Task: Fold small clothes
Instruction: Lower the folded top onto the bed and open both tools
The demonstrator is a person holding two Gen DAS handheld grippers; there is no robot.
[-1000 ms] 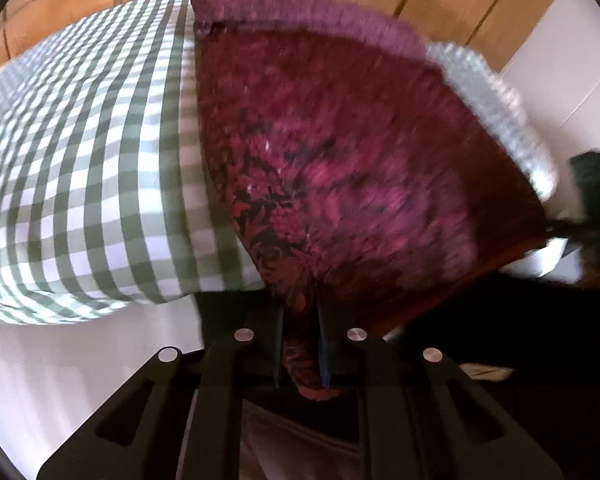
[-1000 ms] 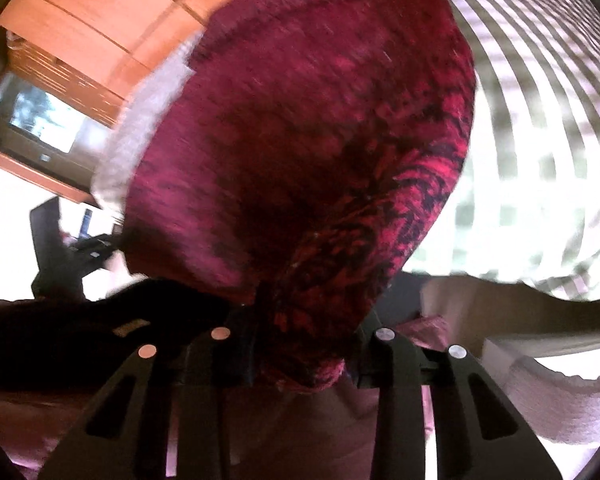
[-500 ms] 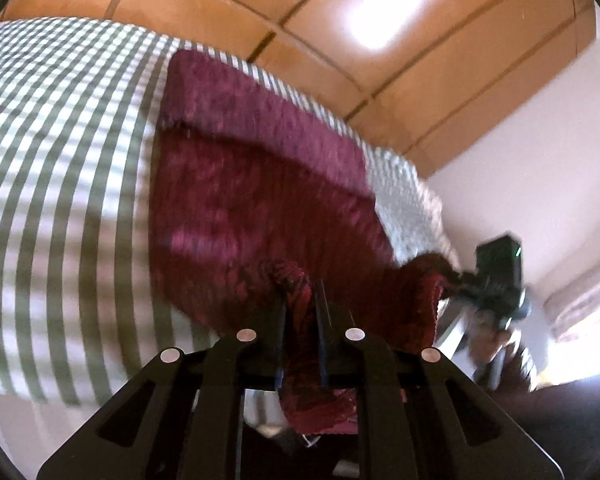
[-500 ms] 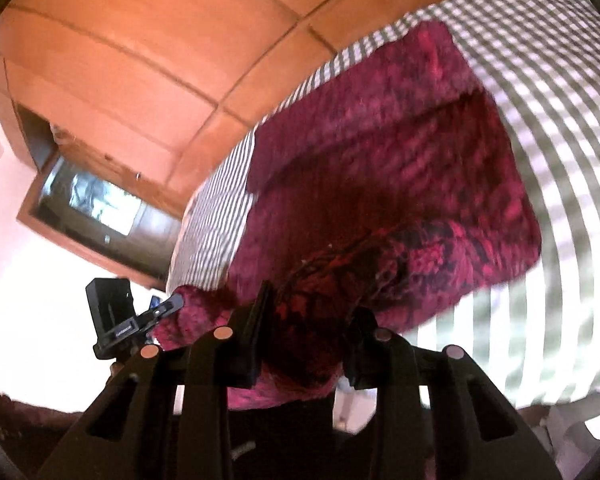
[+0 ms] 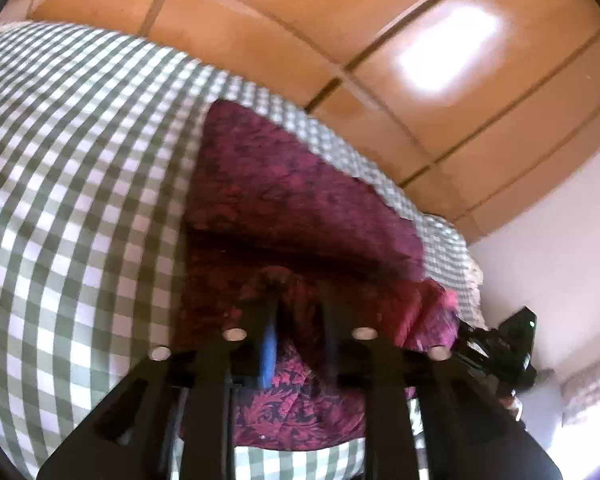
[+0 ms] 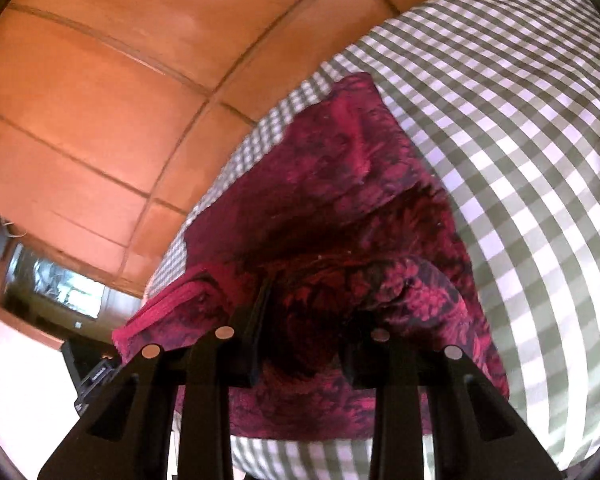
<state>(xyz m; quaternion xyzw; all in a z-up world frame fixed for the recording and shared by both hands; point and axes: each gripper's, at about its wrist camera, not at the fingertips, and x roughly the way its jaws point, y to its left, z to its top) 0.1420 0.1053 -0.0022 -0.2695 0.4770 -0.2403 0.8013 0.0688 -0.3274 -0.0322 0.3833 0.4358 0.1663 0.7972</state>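
Left gripper low over crimson patterned garment on checked bedspread, fingers slightly parted, apparently no longer pinching cloth, though blurred. Right gripper likewise parted around a bunched fold, grip impossible to confirm.

Your left gripper has its jaws slightly parted over a bunched edge of the maroon patterned garment, which lies on the green-checked bed. Wooden wardrobe panels rise behind (your right gripper shows at right).
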